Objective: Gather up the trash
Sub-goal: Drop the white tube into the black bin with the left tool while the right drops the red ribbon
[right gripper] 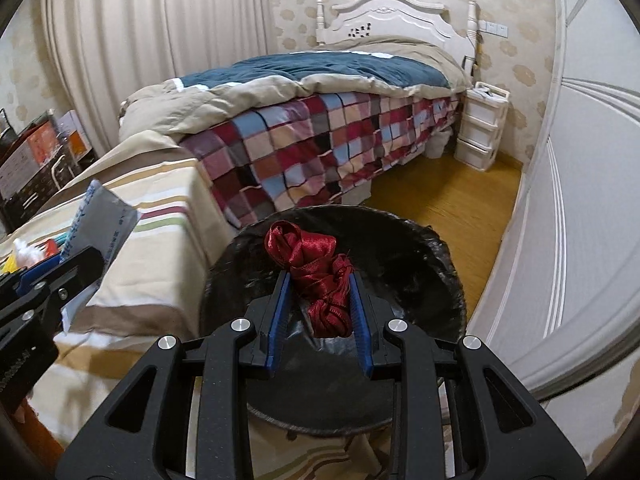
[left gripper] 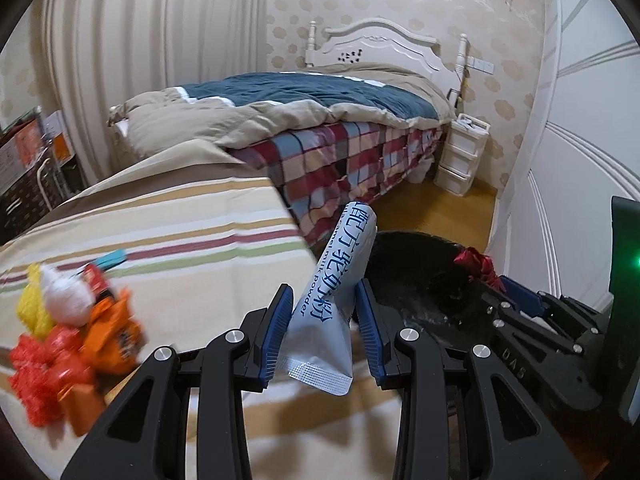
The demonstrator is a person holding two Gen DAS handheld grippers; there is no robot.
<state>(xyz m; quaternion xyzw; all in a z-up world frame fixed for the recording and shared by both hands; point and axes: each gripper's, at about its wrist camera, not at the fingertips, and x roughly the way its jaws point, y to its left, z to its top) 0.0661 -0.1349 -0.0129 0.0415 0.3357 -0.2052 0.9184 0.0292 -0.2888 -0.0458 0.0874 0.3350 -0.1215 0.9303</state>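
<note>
My left gripper [left gripper: 323, 300] is shut on a silver milk powder sachet [left gripper: 336, 292] with blue print, held over the edge of the striped table [left gripper: 180, 216]; the sachet also shows in the right wrist view [right gripper: 100, 220]. My right gripper [right gripper: 318, 280] is shut on a bundle of red satin ribbon [right gripper: 312, 264], held over the black-lined trash bin [right gripper: 420, 256]. The bin also shows in the left wrist view [left gripper: 416, 272], to the right of the sachet, with the right gripper above it. A pile of red, orange, yellow and white trash [left gripper: 72, 328] lies on the table at the left.
A bed [right gripper: 320, 120] with a plaid cover stands beyond the table. A white drawer unit [right gripper: 480, 128] stands by the headboard. A white wardrobe [right gripper: 580, 200] lines the right side. Boxes and shelves [left gripper: 28, 160] stand at the far left.
</note>
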